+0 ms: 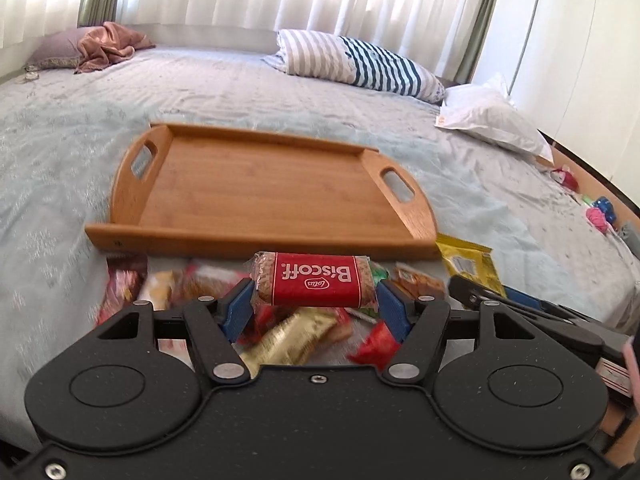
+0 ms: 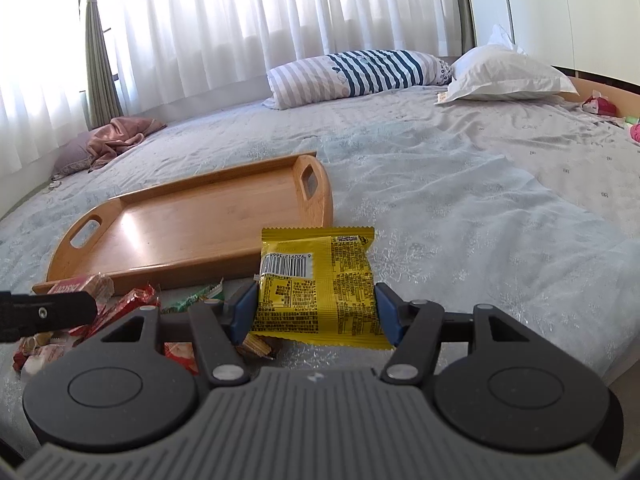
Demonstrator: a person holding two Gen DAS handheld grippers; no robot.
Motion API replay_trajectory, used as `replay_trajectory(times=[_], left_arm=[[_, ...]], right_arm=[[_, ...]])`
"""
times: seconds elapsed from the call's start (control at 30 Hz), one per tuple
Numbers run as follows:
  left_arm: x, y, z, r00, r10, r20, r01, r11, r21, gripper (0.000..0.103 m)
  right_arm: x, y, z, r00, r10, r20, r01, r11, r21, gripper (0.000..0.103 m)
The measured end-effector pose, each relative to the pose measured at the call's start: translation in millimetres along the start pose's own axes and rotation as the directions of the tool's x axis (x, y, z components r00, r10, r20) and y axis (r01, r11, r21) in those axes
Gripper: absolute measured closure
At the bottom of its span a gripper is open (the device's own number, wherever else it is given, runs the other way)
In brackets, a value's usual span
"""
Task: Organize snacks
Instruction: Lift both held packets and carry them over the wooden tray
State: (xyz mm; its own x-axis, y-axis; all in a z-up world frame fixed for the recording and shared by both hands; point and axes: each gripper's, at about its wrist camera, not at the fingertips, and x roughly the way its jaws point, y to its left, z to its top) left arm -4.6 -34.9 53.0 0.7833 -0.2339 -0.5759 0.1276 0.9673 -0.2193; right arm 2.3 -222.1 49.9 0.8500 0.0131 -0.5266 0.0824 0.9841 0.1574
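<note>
A wide bed under a pale blue patterned bedspread (image 2: 460, 184) fills both views. On it lies the rectangular bamboo tray with cut-out handles (image 1: 256, 196), its floor bare. Just in front of the tray's near wall, a heap of small wrapped snacks (image 1: 296, 332) spreads out, blurred and half hidden behind the tool bodies, so single wrappers are hard to tell. The right gripper (image 2: 316, 306) pinches a yellow crinkle-edged snack packet (image 2: 320, 280) by its sides, barcode up. The left gripper (image 1: 314, 300) clamps a red Biscoff biscuit pack (image 1: 312, 284) endwise above the heap.
</note>
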Motion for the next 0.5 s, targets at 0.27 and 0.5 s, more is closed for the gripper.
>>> replay_trajectory(times=[0.27,0.5], left_arm=[[23,11,34,1.000,0.024,0.012,-0.024,1.000,0.005,0.039],[57,17,71,1.000,0.010,0.009,-0.010,1.000,-0.002,0.039]], right_arm=[[9,2,18,0.999,0.043,-0.001,-0.043,0.999,-0.004,0.039],[29,10,45,0.995,0.096,0.024,-0.096,0.995,-0.030,0.039]])
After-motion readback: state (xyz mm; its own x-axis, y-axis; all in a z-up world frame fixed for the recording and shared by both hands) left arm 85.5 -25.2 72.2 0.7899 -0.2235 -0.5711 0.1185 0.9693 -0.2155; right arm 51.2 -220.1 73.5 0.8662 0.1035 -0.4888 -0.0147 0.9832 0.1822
